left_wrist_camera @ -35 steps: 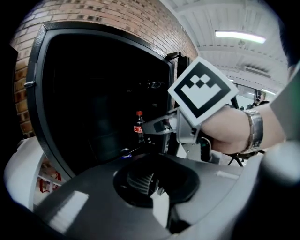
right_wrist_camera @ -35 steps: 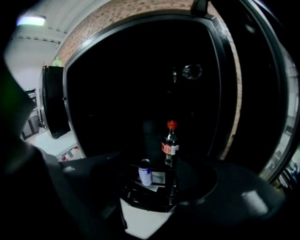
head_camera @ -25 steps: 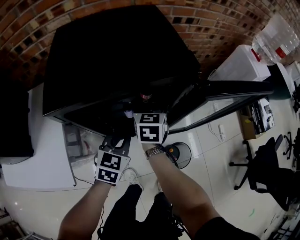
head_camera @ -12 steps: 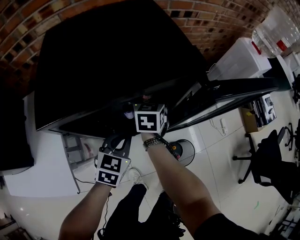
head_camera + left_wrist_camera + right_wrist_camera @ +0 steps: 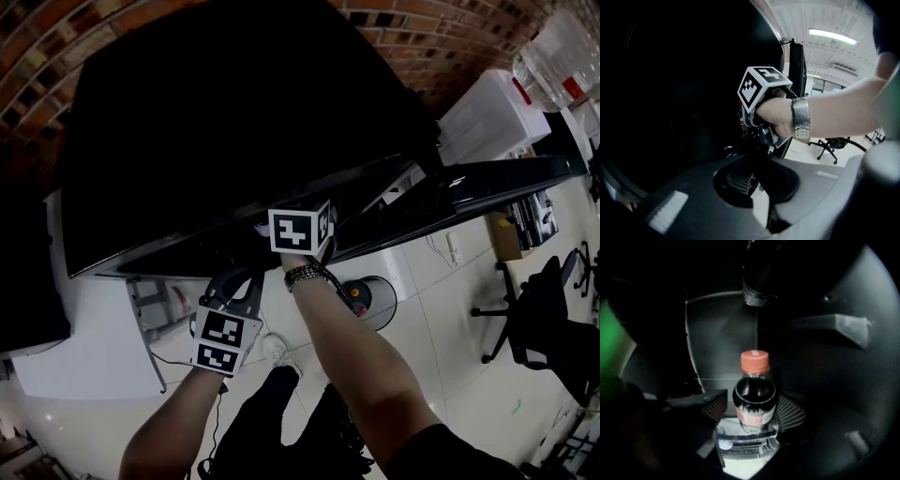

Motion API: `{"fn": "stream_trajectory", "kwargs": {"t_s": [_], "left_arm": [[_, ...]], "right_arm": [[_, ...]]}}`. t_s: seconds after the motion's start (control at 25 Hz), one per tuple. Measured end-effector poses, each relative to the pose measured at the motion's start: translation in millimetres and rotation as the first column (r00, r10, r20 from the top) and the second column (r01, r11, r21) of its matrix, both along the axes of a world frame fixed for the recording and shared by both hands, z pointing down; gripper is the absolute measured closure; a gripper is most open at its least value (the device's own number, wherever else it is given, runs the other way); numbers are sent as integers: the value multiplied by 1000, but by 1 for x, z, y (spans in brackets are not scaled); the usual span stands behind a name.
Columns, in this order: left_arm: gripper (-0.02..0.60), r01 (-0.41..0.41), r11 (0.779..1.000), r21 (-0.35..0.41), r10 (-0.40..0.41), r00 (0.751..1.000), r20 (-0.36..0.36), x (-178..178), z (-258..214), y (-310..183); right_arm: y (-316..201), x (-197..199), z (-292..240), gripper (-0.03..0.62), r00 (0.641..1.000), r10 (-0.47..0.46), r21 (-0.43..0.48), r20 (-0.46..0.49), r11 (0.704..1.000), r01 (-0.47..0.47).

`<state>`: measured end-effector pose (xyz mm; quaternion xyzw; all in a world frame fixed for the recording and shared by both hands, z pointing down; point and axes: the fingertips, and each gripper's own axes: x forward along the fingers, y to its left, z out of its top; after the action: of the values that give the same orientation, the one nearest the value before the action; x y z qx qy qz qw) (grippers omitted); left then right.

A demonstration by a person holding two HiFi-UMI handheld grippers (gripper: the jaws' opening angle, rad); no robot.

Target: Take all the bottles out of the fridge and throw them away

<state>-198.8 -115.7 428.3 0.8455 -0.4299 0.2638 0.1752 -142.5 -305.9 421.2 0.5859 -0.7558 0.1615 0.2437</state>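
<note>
A bottle (image 5: 754, 397) with an orange cap and dark liquid stands upright inside the dark fridge (image 5: 234, 122). My right gripper (image 5: 752, 409) is open. Its jaws have just been opening and stand on either side of the bottle's lower body, with a thin gap on the left side. From above, only this gripper's marker cube (image 5: 298, 230) shows at the fridge's front edge; its fingers are hidden inside. My left gripper (image 5: 231, 279) hangs lower, in front of the fridge, shut on nothing. Its own view shows its jaws (image 5: 752, 171) closed below the right hand.
The fridge door (image 5: 469, 187) stands open to the right. A round bin (image 5: 367, 298) sits on the floor below the door. A white cabinet (image 5: 487, 117) and an office chair (image 5: 539, 328) are further right. A dark ribbed bottle neck (image 5: 757, 291) shows above the orange-capped bottle.
My right gripper has pushed further into the fridge. The bottle caps seen beside its cube a second ago are now hidden. The left gripper has barely shifted.
</note>
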Motion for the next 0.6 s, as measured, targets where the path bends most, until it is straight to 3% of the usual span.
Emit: {"fn": "stream_trajectory", "kwargs": {"t_s": [0.2,0.6], "left_arm": [[578,7,1000,-5,-7,1000,-1,-3,2,-1],[578,23,1000,-5,-23,1000,-7,-2,2,3]], "right_arm": [[-7,4,8,291,999,21,-7,-41,1000,-21],[14,0,0,297,999,-48,-21,-1,999,48]]}}
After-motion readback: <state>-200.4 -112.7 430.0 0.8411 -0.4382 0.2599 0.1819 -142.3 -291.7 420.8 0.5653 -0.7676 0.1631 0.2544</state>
